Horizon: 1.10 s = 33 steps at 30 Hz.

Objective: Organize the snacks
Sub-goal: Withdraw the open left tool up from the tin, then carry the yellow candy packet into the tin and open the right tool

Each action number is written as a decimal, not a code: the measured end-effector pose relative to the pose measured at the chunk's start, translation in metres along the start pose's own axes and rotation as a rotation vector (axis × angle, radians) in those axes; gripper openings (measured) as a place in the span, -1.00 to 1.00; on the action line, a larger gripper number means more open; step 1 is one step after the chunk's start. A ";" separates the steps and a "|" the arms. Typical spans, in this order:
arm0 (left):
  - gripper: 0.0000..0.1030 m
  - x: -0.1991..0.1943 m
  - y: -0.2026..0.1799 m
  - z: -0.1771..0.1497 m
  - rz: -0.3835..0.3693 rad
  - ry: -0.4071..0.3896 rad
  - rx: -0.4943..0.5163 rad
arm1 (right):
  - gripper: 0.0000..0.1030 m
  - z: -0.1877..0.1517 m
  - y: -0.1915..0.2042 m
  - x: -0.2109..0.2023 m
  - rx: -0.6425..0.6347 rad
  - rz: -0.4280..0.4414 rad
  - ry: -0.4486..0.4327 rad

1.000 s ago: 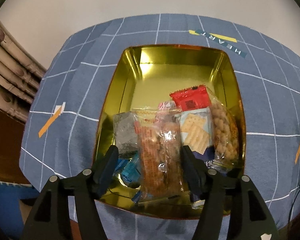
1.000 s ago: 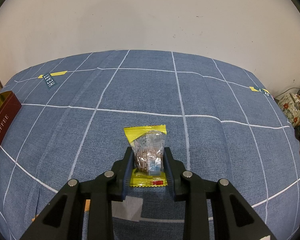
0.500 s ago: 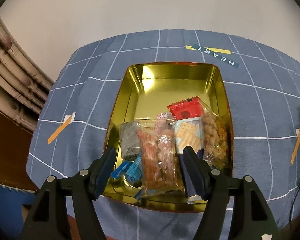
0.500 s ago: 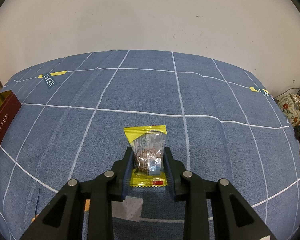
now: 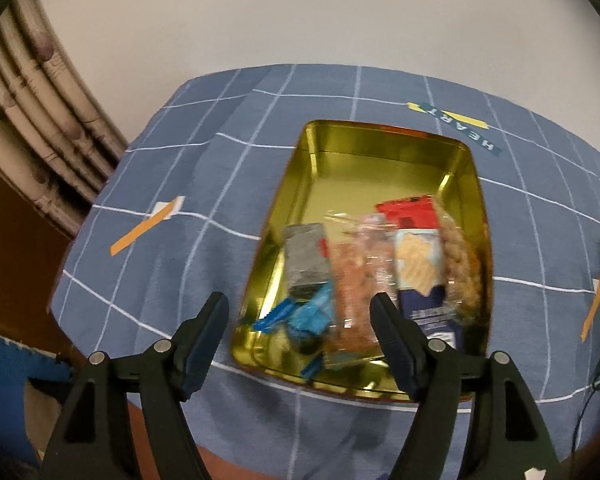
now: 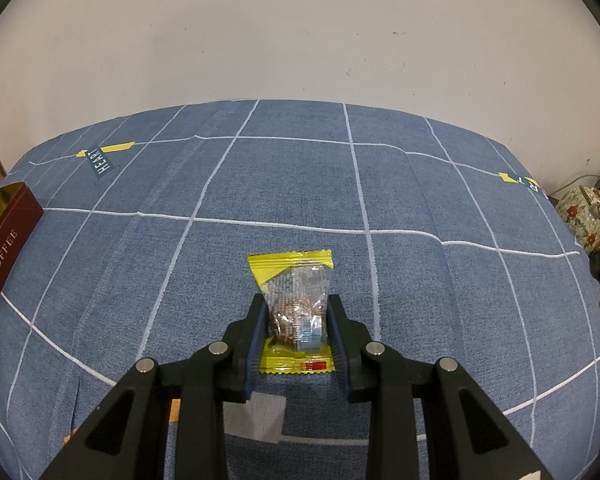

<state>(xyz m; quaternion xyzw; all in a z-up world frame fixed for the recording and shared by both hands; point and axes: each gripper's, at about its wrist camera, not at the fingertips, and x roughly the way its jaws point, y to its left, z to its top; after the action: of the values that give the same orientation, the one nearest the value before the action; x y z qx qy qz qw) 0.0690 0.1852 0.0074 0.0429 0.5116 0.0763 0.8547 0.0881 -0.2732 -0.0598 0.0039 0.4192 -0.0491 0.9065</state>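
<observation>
Jaws of the left gripper are opening, nothing clamped between them, above the near end of the gold tin, where snack packets lie side by side. The right gripper is clamped on a yellow-edged snack packet resting on the blue checked tablecloth; the tin's maroon side reads TOFFEE.

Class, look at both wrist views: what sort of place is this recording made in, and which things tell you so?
Probably a room in a home, set up for recording. A table under a blue grid-patterned tablecloth stands against a plain wall, with a gold snack tin on it and a floral jar beside the table.
</observation>
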 end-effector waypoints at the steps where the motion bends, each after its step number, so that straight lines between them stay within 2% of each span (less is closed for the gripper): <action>1: 0.37 0.000 0.004 -0.001 0.003 0.000 -0.012 | -0.42 0.000 -0.001 0.000 -0.002 -0.001 0.000; 5: 0.37 0.004 0.020 -0.005 0.009 0.005 -0.061 | -0.42 0.000 0.001 0.001 -0.026 -0.003 0.003; 11: 0.39 0.010 0.036 -0.011 0.062 0.012 -0.099 | -0.42 0.005 0.001 0.002 -0.023 -0.002 0.043; 16: 0.45 0.013 0.049 -0.015 0.054 0.021 -0.149 | -0.42 0.008 0.004 0.004 -0.011 -0.014 0.063; 27: 0.47 0.023 0.055 -0.021 0.028 0.059 -0.162 | -0.46 0.014 0.013 0.005 0.019 -0.074 0.106; 33: 0.50 0.022 0.054 -0.021 0.035 0.056 -0.158 | -0.48 0.015 0.025 -0.005 0.003 -0.094 0.084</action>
<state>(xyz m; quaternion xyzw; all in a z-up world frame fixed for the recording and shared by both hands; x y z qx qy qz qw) 0.0557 0.2426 -0.0136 -0.0180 0.5267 0.1327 0.8394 0.0988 -0.2482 -0.0475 -0.0121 0.4567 -0.0919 0.8848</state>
